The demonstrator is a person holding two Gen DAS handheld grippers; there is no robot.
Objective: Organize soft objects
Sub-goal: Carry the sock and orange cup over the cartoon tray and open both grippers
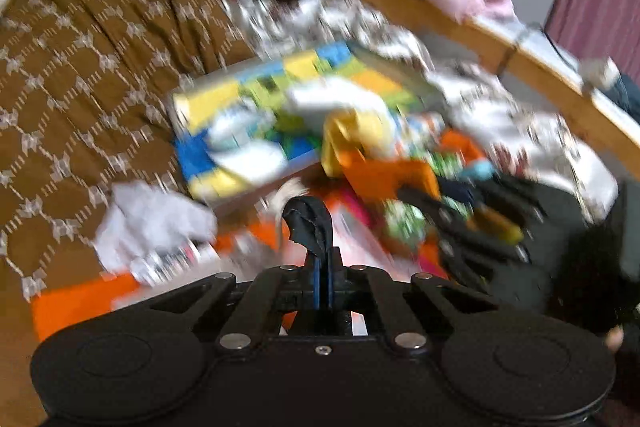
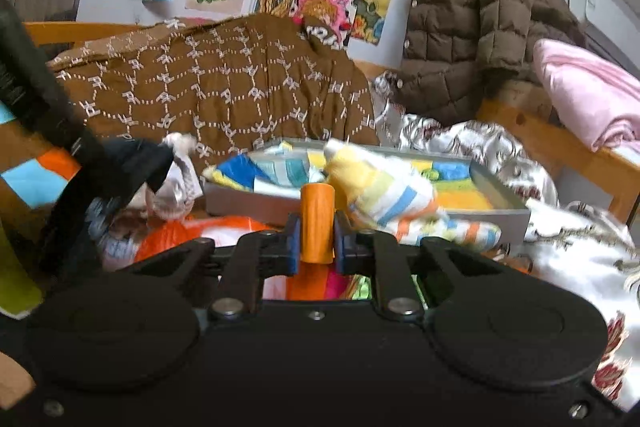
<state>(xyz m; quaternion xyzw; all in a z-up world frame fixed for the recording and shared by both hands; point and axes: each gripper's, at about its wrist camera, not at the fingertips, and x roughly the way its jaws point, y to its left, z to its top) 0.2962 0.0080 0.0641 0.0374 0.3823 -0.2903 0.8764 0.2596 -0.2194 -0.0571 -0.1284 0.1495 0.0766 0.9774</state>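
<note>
Socks half sorted: my left gripper [image 1: 322, 267] pinches a dark sock [image 1: 308, 223], my right gripper [image 2: 316, 243] clamps an orange piece [image 2: 317, 223], a few already in the tray [image 2: 500, 197], more loose beside it.

The left gripper [image 1: 322, 267], matt black plastic with bright metal rivets, pinches dark stitched cloth [image 1: 308, 223]. The right gripper [image 2: 317, 239] clamps smooth orange fabric [image 2: 317, 223]. At upper left lies a brown woven blanket [image 2: 224, 87]; upper right a quilted puffy coat [image 2: 476, 23], a varnished wooden rail [image 2: 560, 147], and glossy satin [image 2: 576, 255] at the right edge.
</note>
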